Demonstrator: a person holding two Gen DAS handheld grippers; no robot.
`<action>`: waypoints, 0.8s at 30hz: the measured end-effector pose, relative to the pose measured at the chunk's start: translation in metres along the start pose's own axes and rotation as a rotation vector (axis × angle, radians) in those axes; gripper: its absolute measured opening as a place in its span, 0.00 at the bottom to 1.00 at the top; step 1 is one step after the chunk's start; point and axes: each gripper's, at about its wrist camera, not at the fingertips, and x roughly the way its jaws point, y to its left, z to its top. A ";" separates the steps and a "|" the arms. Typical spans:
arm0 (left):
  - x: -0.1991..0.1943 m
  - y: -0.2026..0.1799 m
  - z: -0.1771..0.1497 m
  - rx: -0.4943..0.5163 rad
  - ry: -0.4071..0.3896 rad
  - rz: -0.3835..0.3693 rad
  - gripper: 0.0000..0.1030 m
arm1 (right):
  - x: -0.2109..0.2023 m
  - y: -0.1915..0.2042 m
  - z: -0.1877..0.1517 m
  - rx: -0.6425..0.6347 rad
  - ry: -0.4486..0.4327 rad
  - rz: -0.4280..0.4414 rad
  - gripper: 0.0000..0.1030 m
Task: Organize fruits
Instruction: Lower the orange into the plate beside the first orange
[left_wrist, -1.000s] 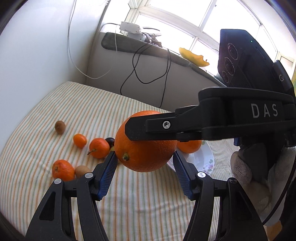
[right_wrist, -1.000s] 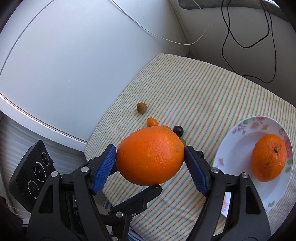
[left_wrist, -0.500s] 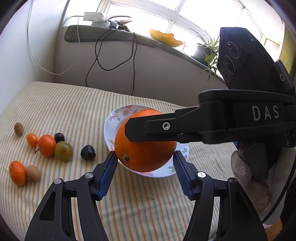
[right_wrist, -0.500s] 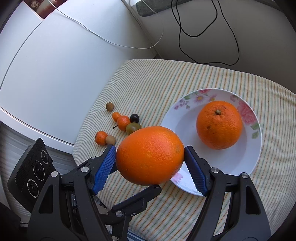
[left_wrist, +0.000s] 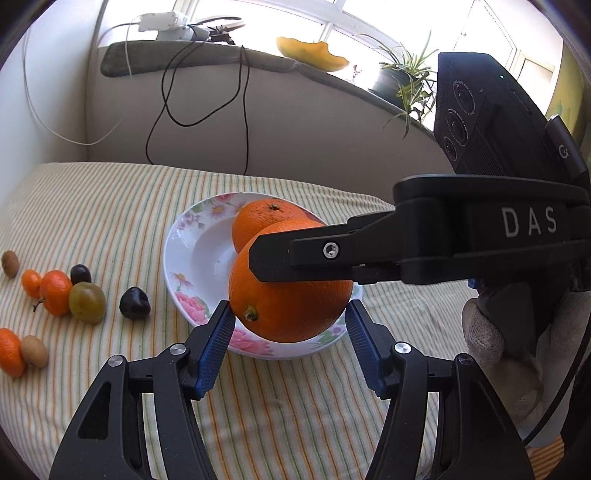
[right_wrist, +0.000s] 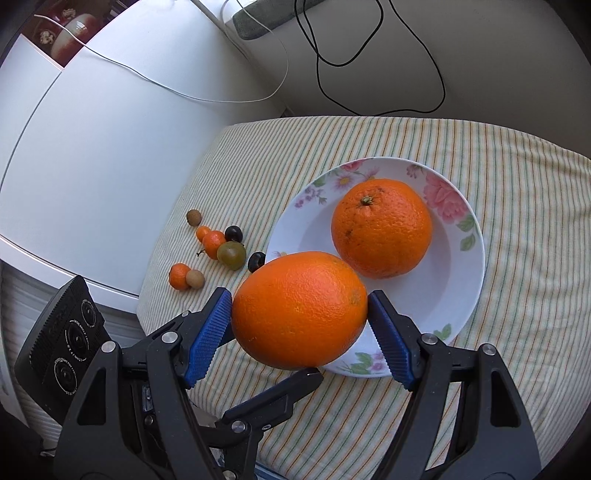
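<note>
**A:** So what's each tool doing?

**B:** The left tool (left_wrist: 288, 312) is about half open, with its blue pads against both sides of an orange (left_wrist: 291, 299). The right tool (right_wrist: 299, 308) is a bit wider and pinches the same orange across its long way. So that's two tools on one fruit. In the left wrist view, one right finger (left_wrist: 306, 254) lies across the top of the orange. A gloved hand (left_wrist: 509, 354) holds the right tool's handle.

**A:** And where's the orange?

**B:** It's up off the cloth (right_wrist: 517, 184), over the near rim of the flowered plate (right_wrist: 476, 266), on the side facing the small fruit. I can't tell if it touches the rim. A second orange (right_wrist: 382, 229) sits in the plate towards the far side, stem up, and it looks just clear of the held one.

**A:** What about the rest?

**B:** The small fruit is loose on the cloth between the plate and the cloth's left edge. A dark plum (right_wrist: 256, 261) is nearest the plate, then there's a green one (right_wrist: 231, 254) touching a tangerine (right_wrist: 214, 242). Another tangerine (right_wrist: 178, 276) sits closer to the near edge with a brown fruit (right_wrist: 195, 278) against it.
</note>
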 end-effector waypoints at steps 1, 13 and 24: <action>0.000 -0.001 0.001 0.002 0.001 0.000 0.59 | 0.000 -0.001 0.000 0.003 -0.001 0.000 0.76; 0.001 -0.014 0.001 0.044 -0.001 0.038 0.61 | -0.002 -0.014 -0.003 0.014 -0.007 -0.048 0.77; -0.007 -0.004 0.000 0.027 -0.006 0.050 0.61 | -0.033 -0.021 0.005 0.014 -0.113 -0.046 0.77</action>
